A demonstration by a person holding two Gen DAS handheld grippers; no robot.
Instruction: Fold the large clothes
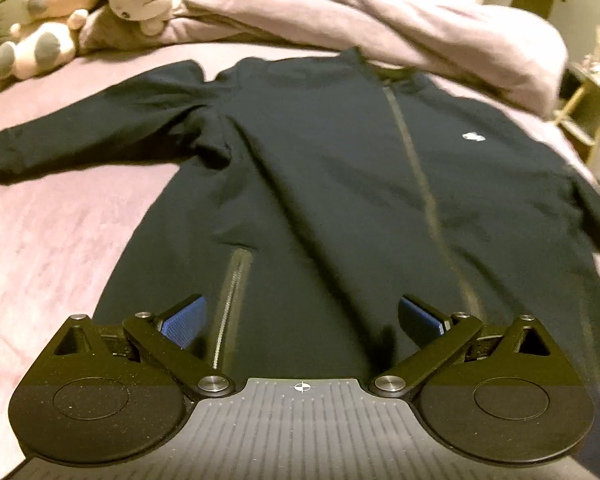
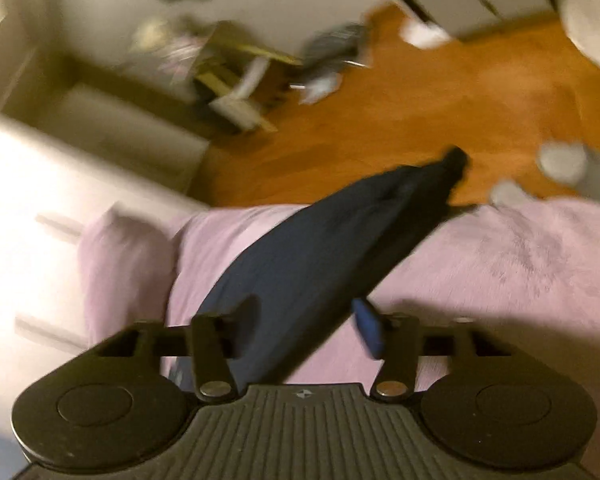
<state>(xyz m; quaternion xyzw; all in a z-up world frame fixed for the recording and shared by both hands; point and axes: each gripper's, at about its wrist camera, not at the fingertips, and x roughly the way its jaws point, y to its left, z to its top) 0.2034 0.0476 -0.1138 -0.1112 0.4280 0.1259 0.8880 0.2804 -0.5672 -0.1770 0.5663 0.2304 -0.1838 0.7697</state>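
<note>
A pink bed [image 1: 60,240] carries a dark zip-up jacket [image 1: 320,168], spread flat ahead of the left gripper [image 1: 300,320] — its jaws stand wide apart over the hem, holding nothing. A jacket sleeve [image 2: 340,240] runs between the right gripper [image 2: 306,326] jaws, partly apart; blur hides any contact. Two teddy bears [image 1: 80,12] sit far beyond.
</note>
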